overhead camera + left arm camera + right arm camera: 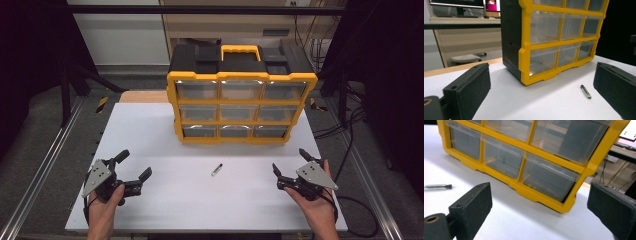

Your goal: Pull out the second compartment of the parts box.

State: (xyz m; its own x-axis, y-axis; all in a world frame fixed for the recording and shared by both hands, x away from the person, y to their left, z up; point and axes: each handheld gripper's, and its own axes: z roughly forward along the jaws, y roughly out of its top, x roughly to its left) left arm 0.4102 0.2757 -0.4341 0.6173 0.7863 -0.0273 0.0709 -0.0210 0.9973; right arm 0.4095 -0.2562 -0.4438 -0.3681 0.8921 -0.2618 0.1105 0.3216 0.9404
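A yellow and black drawer organiser (241,95) stands upright at the back of the white table (165,130), its clear drawers (554,32) facing me. A small thin metal bit (216,169) lies on the table in front of it, between my two hands. My left gripper (134,165) rests near the front left edge, open, with nothing between its jaws; in its own view the bit (586,91) lies just inside the right jaw. My right gripper (290,161) sits near the front right edge, open and empty. In its view the bit (437,186) lies far left and the organiser (529,160) fills the back.
Metal rails run along both sides of the table (45,165). A wooden board (142,96) shows behind the table's back left corner. Cables (345,125) hang at the right. A desk with monitors (459,5) stands beyond the table in the left gripper view.
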